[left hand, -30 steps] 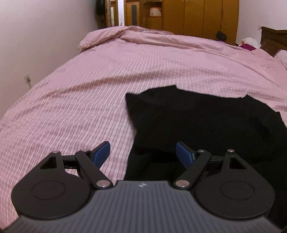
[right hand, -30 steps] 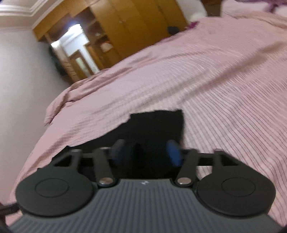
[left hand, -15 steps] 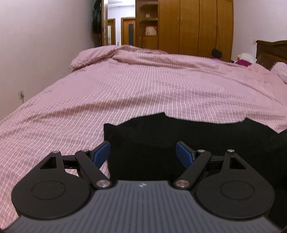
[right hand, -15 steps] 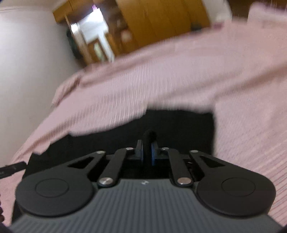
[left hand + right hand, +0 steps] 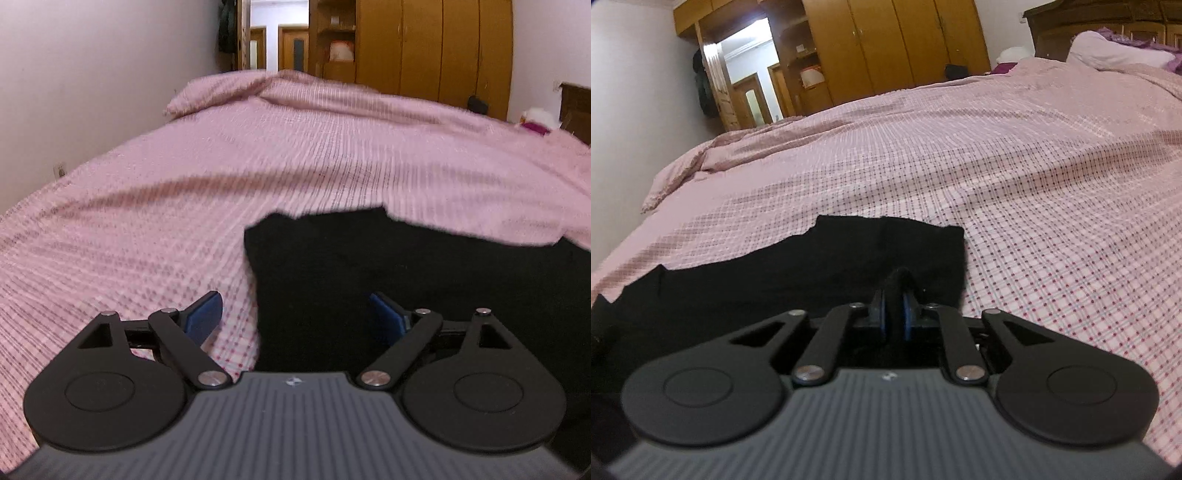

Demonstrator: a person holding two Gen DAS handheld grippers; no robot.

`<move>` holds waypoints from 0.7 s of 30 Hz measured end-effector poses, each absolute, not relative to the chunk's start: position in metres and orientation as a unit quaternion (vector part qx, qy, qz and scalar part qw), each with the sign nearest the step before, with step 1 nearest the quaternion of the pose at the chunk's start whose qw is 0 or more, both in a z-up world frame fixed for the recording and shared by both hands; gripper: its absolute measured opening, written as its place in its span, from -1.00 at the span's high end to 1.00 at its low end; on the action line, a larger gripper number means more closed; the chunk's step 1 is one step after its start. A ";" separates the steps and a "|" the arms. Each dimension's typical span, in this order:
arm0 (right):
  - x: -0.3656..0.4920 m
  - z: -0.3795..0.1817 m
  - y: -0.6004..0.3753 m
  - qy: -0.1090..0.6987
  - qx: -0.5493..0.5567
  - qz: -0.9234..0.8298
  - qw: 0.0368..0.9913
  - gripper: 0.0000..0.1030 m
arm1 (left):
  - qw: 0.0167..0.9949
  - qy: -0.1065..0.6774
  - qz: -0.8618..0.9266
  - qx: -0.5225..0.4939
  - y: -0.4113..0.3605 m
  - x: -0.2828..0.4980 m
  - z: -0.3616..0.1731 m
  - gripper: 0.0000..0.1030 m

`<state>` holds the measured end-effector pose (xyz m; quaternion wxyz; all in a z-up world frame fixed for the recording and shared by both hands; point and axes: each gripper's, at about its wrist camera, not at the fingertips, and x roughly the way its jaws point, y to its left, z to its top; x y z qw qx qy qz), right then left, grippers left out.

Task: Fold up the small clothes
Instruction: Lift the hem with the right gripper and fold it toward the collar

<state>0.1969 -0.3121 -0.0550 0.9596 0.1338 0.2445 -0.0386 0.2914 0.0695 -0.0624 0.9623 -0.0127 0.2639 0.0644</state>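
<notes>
Black garment (image 5: 820,266) lies flat on the pink checked bed (image 5: 1052,206); right gripper (image 5: 894,314) jaws pinch its near-right edge, left gripper (image 5: 295,314) jaws opening astride the near-left edge, likely for a fold.

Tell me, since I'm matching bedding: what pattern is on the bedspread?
The pink bedspread has a fine check with small red dots, clearest in the right wrist view.

**Grippers: left spread and widening, right pinched**

Left gripper (image 5: 295,314): jaws wide apart and opening further, blue pads (image 5: 203,317) angled outward, nothing pressed between them, pointing shallowly downward. Right gripper (image 5: 894,314): jaws nearly together, pads clamping a raised pinch of black garment (image 5: 849,258), same shallow downward tilt.
</notes>
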 end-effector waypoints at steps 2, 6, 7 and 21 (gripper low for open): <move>0.192 -0.046 -0.310 0.244 0.129 -0.038 0.960 0.67 | 0.969 0.238 0.066 -0.008 0.070 0.283 -0.054 -0.74; 0.172 -0.029 -0.307 0.220 0.125 -0.047 0.966 0.56 | 0.969 0.232 0.089 -0.005 0.078 0.288 -0.052 -0.74; 0.167 -0.026 -0.305 0.213 0.123 -0.048 0.968 0.54 | 0.966 0.240 0.097 -0.008 0.082 0.292 -0.056 -0.74; 0.176 -0.055 -0.314 0.253 0.152 -0.032 0.955 0.29 | 0.950 0.286 0.128 -0.016 0.094 0.305 -0.064 -0.82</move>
